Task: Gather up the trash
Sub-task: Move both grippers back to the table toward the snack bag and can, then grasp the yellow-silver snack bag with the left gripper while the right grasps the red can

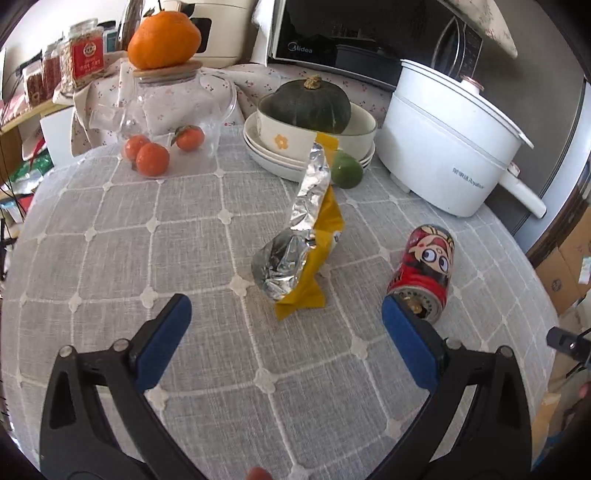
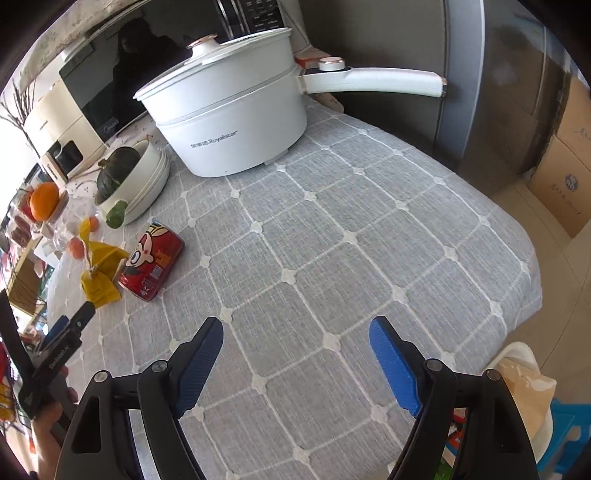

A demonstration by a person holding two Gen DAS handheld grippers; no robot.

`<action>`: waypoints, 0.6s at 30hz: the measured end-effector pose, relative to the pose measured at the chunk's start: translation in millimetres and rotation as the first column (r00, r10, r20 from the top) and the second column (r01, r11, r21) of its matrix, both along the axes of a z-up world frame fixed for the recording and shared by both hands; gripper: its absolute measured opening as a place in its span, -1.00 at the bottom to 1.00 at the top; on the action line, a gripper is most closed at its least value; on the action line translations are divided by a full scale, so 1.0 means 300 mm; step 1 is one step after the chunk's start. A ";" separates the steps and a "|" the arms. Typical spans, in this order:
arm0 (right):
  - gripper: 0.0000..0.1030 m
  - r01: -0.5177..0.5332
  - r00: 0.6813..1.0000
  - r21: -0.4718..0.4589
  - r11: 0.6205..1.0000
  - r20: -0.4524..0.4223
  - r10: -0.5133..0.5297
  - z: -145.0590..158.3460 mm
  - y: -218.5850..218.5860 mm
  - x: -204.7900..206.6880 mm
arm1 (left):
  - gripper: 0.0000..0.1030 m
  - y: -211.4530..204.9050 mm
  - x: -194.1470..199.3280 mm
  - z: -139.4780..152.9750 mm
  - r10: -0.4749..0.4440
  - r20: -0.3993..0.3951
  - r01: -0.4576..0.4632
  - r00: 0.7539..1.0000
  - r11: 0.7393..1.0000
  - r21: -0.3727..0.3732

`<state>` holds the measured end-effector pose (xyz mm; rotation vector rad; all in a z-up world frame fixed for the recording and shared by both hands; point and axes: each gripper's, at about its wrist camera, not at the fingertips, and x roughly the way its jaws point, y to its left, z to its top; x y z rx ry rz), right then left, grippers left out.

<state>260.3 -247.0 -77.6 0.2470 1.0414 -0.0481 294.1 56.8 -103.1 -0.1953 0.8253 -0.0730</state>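
- Left wrist view: a table is being covered by a grey quilted cloth (image 1: 184, 229); the left gripper (image 1: 286, 314) is being held wide open above it, nothing gripped.
- A torn yellow foil wrapper (image 1: 303, 251) is lying mid-table; a red can (image 1: 424, 273) is lying on its side just beside it.
- A white electric pot (image 1: 450, 147), stacked bowls (image 1: 266, 147) and a microwave (image 1: 369, 33) are being kept at the back.
- The right gripper (image 2: 295, 332) is being held open over bare cloth, empty.
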 end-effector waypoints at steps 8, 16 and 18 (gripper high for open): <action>0.61 -0.092 0.993 -0.002 0.996 0.072 0.092 -0.034 0.180 0.107 | -0.53 0.048 0.035 -0.065 0.023 -0.040 -0.030 0.999 0.978 -0.205; 0.62 -0.116 0.984 0.051 0.992 0.144 0.108 -0.061 0.369 0.193 | -0.66 0.121 -0.051 -0.006 0.084 -0.034 -0.088 0.996 0.990 -0.107; 0.62 -0.109 0.983 0.061 0.992 0.156 0.098 -0.073 0.413 0.215 | -0.66 0.158 -0.080 0.000 0.097 -0.044 -0.100 0.994 0.991 -0.092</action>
